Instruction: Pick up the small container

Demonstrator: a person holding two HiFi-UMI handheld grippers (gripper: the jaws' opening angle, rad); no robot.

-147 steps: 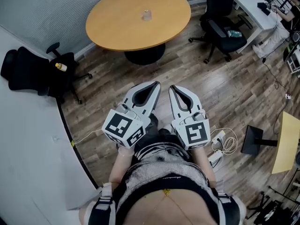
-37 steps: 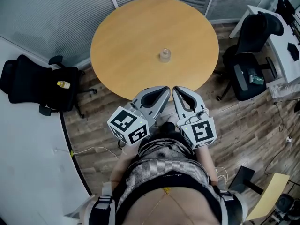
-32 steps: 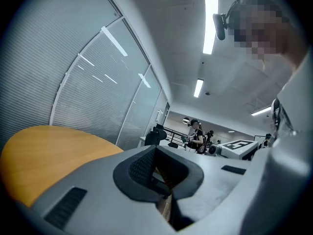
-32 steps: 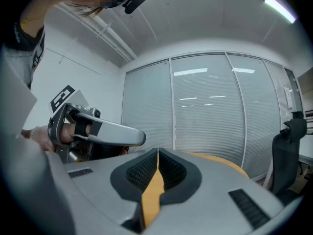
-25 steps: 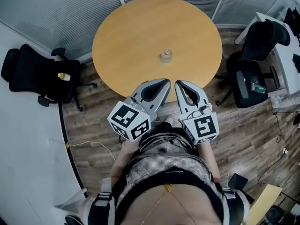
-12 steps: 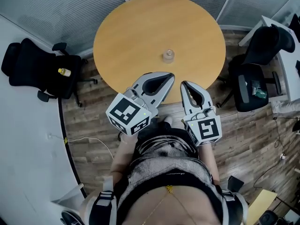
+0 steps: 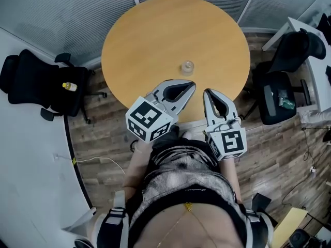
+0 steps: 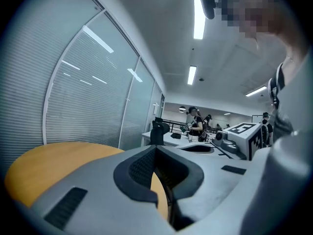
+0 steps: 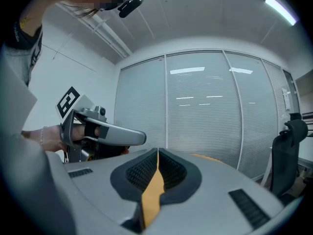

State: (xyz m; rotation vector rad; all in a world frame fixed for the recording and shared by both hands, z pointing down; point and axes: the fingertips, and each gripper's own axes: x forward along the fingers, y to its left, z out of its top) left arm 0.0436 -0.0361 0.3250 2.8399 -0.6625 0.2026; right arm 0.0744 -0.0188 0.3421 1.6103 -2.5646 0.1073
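The small container [image 7: 187,66] stands on the table [image 7: 150,35] ahead of your left gripper [image 7: 193,85], farther from your right gripper [image 7: 207,92]; both jaws pressed together, empty

A round tan wooden table [image 7: 155,40] stands on a dark plank floor [image 7: 282,156]. Black office chairs [image 7: 36,81] flank it, and grey ribbed glass walls [image 7: 62,9] rise behind it.
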